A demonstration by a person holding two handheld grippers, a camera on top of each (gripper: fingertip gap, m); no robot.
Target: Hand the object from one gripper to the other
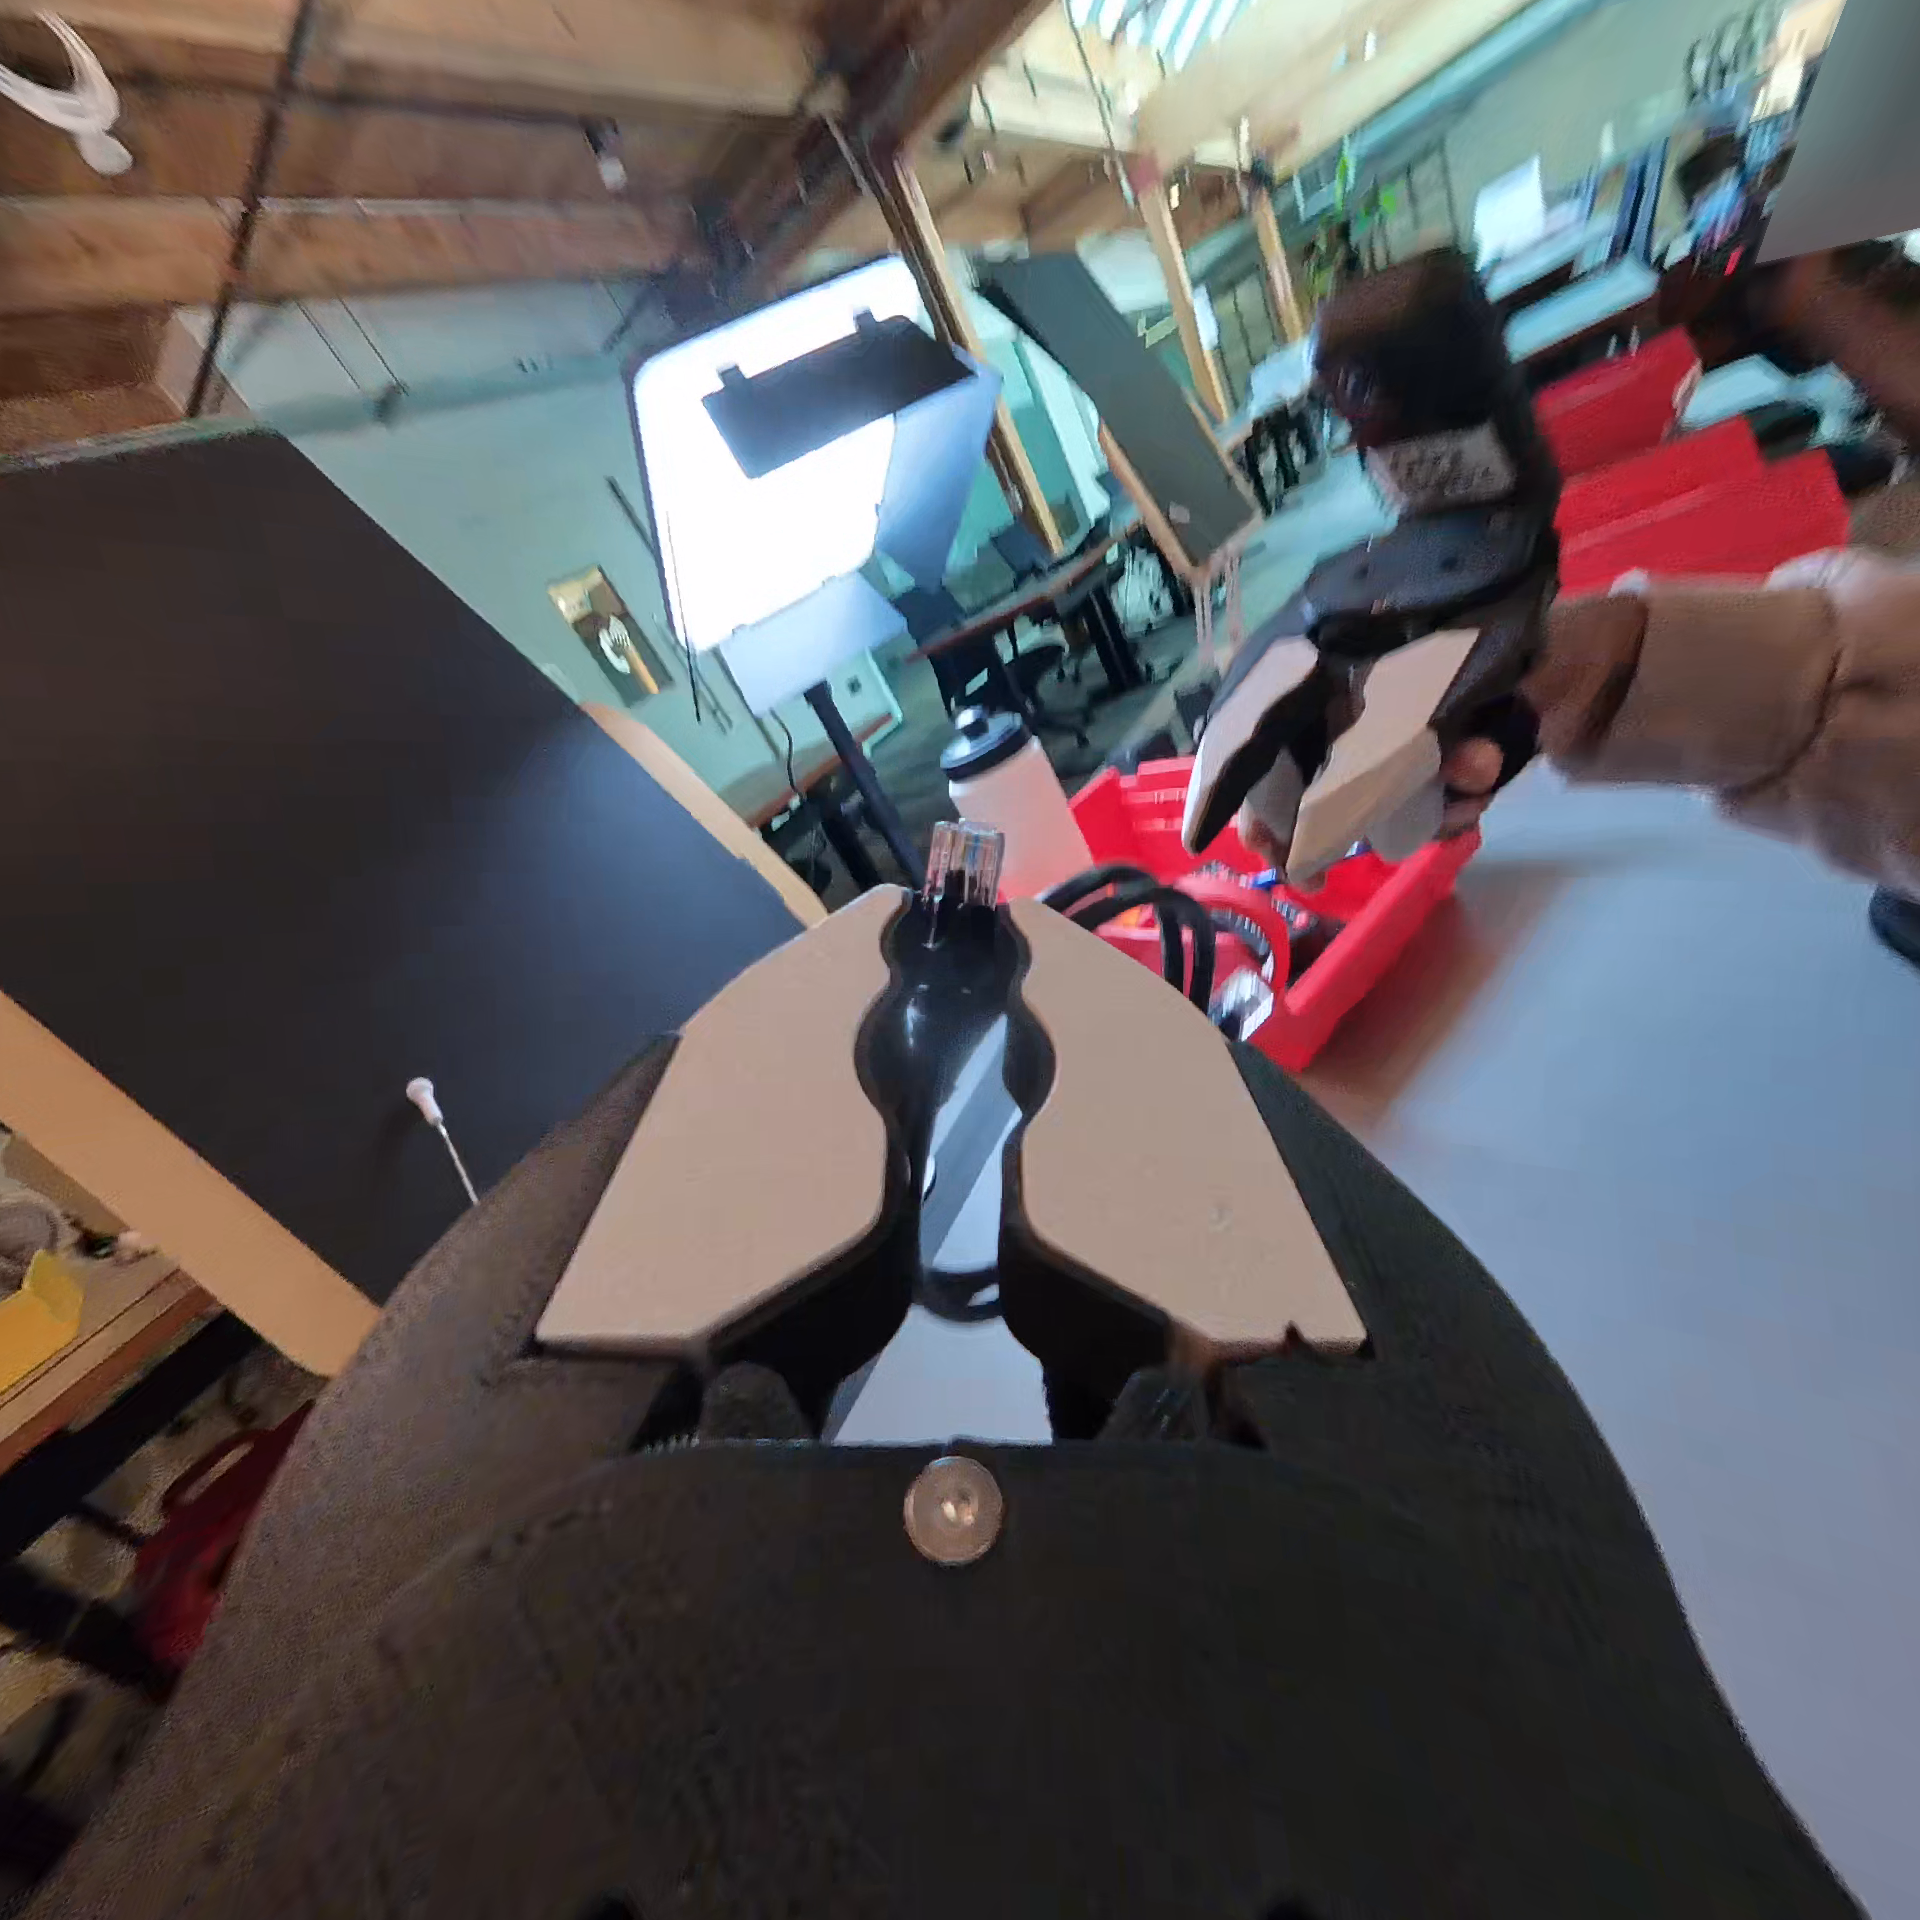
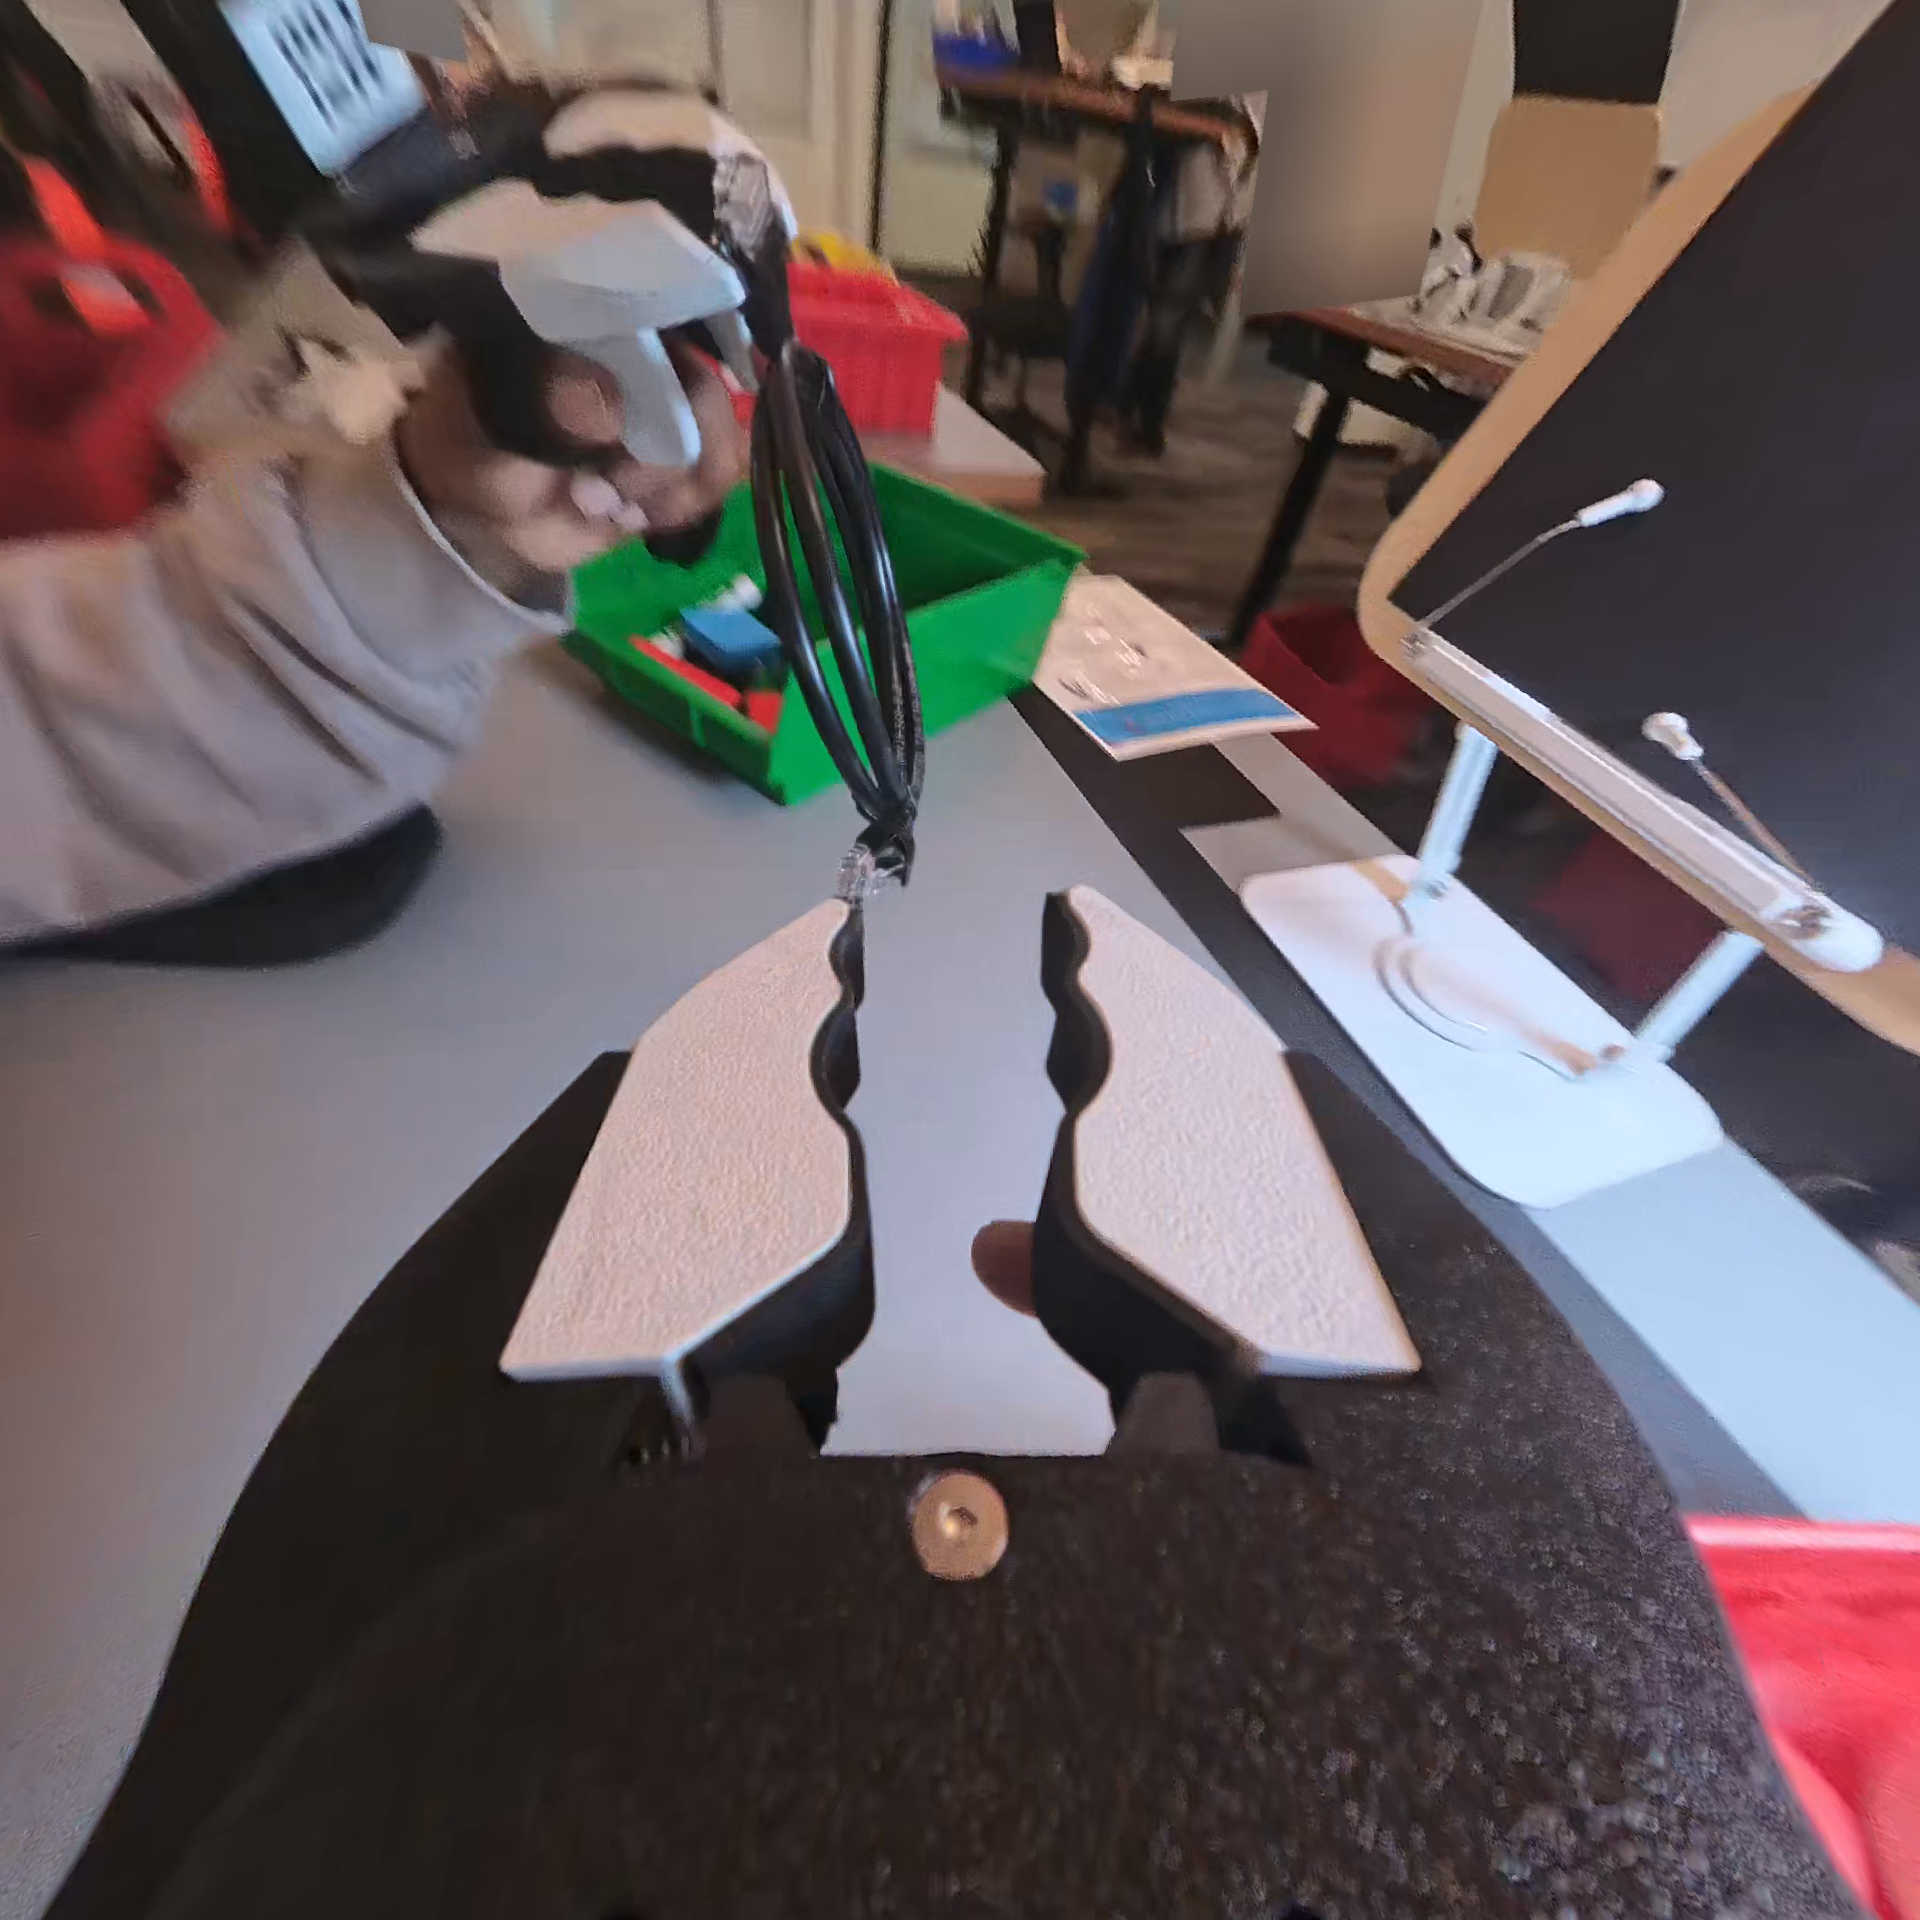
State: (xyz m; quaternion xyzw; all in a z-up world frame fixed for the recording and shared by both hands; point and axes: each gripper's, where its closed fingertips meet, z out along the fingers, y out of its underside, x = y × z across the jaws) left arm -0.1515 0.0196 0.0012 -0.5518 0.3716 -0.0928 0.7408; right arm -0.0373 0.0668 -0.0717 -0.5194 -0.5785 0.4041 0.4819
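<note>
Black cable is pinched in the left gripper, coil hung down, clear plug dangling free so it can be taken. Right gripper is spread, plug just off its left fingertip, not yet between the fingers. Green bin sits behind on the table.

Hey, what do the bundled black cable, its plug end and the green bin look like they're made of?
Bundled black cable: likely rubber or plastic sheathing, smooth with a slight sheen, and its loops bend easily. Clear plug end: transparent hard plastic, with coloured wires showing through it. Green bin: rigid moulded plastic, going by its uniform colour, glossy walls and crisp edges. The left tool is shut on the cable.
</note>
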